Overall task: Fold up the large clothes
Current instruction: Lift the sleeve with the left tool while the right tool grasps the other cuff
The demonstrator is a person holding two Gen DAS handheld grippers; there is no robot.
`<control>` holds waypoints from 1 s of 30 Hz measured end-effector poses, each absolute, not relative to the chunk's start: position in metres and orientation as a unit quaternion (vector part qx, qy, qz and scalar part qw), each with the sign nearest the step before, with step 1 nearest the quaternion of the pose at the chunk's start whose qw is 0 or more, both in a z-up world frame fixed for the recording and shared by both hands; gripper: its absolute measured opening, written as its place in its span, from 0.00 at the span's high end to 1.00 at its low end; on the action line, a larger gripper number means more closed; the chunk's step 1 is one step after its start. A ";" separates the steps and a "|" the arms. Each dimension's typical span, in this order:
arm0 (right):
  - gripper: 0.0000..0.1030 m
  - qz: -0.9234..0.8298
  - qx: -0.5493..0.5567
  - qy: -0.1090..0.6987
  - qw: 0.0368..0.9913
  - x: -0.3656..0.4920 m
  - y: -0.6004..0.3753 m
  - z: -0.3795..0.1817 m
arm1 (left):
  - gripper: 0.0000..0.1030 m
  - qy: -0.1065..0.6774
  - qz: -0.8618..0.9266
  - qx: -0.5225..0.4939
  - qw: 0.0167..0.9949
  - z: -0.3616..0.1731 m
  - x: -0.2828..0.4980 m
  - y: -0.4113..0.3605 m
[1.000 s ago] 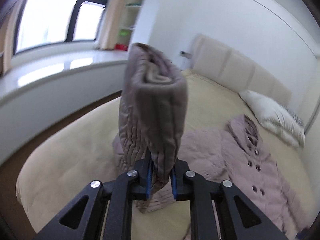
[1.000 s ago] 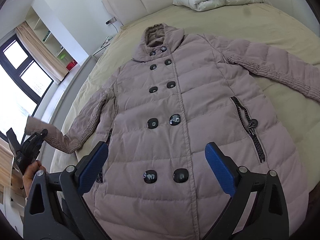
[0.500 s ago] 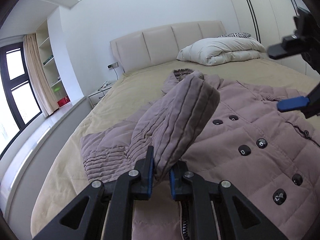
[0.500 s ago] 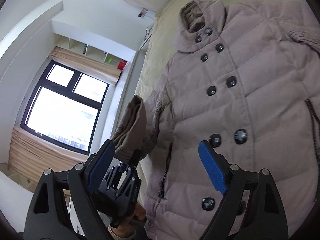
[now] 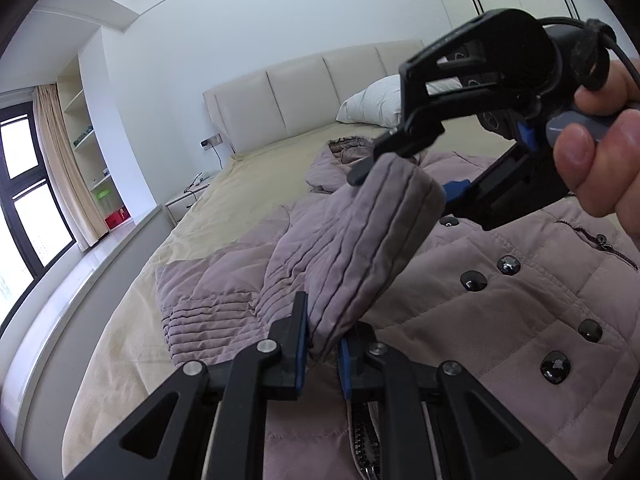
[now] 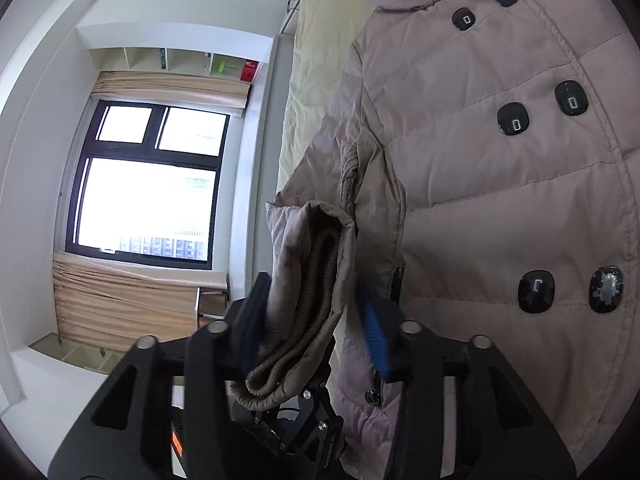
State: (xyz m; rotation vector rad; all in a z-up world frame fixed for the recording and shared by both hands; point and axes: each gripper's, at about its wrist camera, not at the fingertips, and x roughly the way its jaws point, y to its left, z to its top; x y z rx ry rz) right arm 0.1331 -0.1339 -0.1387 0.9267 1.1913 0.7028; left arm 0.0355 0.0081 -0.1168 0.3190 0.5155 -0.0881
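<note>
A long mauve quilted coat (image 5: 500, 292) with dark buttons lies face up on the bed; it also shows in the right wrist view (image 6: 500, 184). My left gripper (image 5: 323, 350) is shut on the coat's sleeve (image 5: 360, 248) near the cuff and holds it raised over the coat's front. My right gripper (image 5: 404, 168) hovers at the cuff end with its jaws apart. In the right wrist view the right gripper (image 6: 316, 312) straddles the sleeve cuff (image 6: 312, 292), blue pads on either side with a gap on the right.
The beige bed (image 5: 240, 216) has a padded headboard (image 5: 320, 96) and a white pillow (image 5: 372, 104) at its head. A window (image 6: 148, 180) with curtains and wall shelves (image 5: 88, 148) stand to the left, beside a nightstand (image 5: 180, 204).
My left gripper has swung the sleeve from the window side over the coat. My right gripper has moved in from above the coat and now straddles the cuff, its jaws narrower.
</note>
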 end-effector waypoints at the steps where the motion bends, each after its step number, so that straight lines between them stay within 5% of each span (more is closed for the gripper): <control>1: 0.72 0.311 0.404 0.531 0.677 0.134 -0.129 -0.140 | 0.85 0.255 -0.041 0.153 0.954 -0.117 0.037 0.011; 3: 0.81 0.310 0.387 0.531 0.687 0.138 -0.122 -0.134 | 0.81 0.249 -0.037 0.145 0.957 -0.115 0.037 0.014; 7: 0.83 0.328 0.365 0.490 0.720 0.145 -0.114 -0.086 | 0.45 0.229 -0.016 0.103 0.968 -0.106 0.035 0.024; 11: 0.83 0.353 0.345 0.417 0.763 0.149 -0.115 0.004 | 0.30 0.235 -0.006 0.016 0.972 -0.098 0.049 0.045; 18: 0.83 0.373 0.316 0.294 0.821 0.151 -0.136 0.141 | 0.29 0.279 0.013 -0.134 0.951 -0.101 0.129 0.073; 25: 0.83 0.360 0.333 0.252 0.834 0.162 -0.188 0.171 | 0.28 0.336 0.032 -0.128 0.932 -0.129 0.218 0.057; 27: 0.83 0.348 0.345 0.246 0.836 0.169 -0.207 0.163 | 0.44 0.357 0.032 -0.125 0.925 -0.140 0.235 0.057; 28: 0.83 0.341 0.352 0.243 0.837 0.169 -0.220 0.162 | 0.63 0.373 0.031 -0.126 0.919 -0.145 0.241 0.059; 30: 0.83 0.323 0.369 0.239 0.838 0.175 -0.247 0.150 | 0.67 0.385 0.038 -0.131 0.913 -0.152 0.245 0.067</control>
